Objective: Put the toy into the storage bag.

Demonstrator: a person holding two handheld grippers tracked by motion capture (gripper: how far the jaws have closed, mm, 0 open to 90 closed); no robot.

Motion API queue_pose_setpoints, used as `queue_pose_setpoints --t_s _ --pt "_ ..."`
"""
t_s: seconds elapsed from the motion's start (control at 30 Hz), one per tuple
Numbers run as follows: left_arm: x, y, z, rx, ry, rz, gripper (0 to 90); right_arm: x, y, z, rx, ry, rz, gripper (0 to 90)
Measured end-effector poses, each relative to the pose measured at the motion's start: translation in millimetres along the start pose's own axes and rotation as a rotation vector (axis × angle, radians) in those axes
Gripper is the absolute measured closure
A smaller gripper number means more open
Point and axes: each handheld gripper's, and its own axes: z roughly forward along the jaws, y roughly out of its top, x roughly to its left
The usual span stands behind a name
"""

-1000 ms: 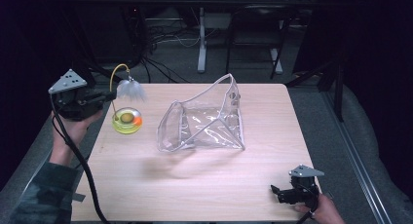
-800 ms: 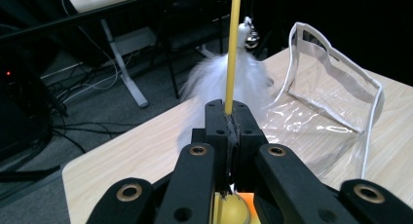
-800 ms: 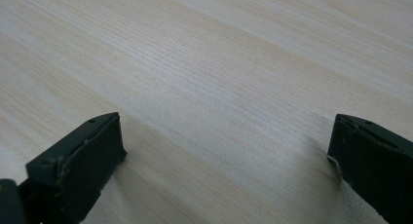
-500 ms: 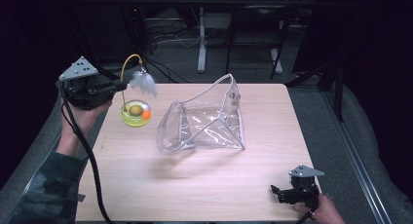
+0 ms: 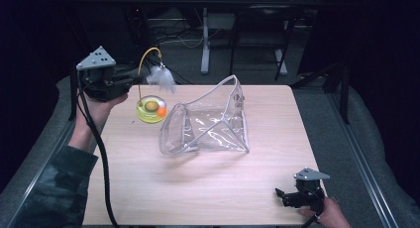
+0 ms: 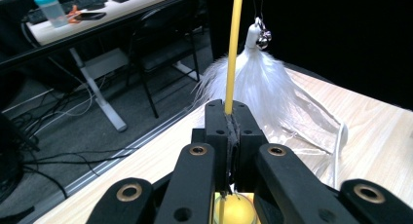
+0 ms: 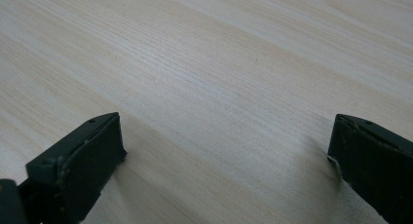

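A cat toy with a yellow wire (image 5: 140, 69) that arches up and over to a white feather tuft (image 5: 161, 77) is held off the tabletop (image 5: 198, 188) near its far left corner; its round yellow base (image 5: 151, 110), with an orange ball inside, hangs just above the wood. The left gripper (image 5: 130, 78) has its jaws pressed together on the yellow wire, and in the left gripper view the wire (image 6: 233, 48) rises straight out from between the jaws, with the feather tuft (image 6: 265, 92) and a small silver bell (image 6: 263, 36) just behind it. A hand (image 5: 94, 109) holds this gripper from below at the table's left edge. Just right of the base, a clear plastic pouch (image 5: 208, 124) with pale edging lies around the middle of the tabletop, its mouth gaping toward the toy. Well apart, at the near right corner, the right gripper (image 5: 285, 196) rests low over the wood with its jaws spread wide and nothing between them; the right gripper view shows bare wood grain (image 7: 219, 87) between the two jaws.
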Motion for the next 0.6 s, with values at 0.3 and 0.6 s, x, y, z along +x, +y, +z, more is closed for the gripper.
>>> queue_pose_setpoints --t_s 0.3,0.6 --pt "-7.2 8.3 19.7 0.012 -0.037 0.015 88.3 0.1 0.0 -0.1 0.001 0.001 0.001 0.0" --pt "-15.8 14.0 38.3 0.019 -0.082 0.023 88.4 0.0 0.0 0.0 0.000 0.000 0.000 0.0"
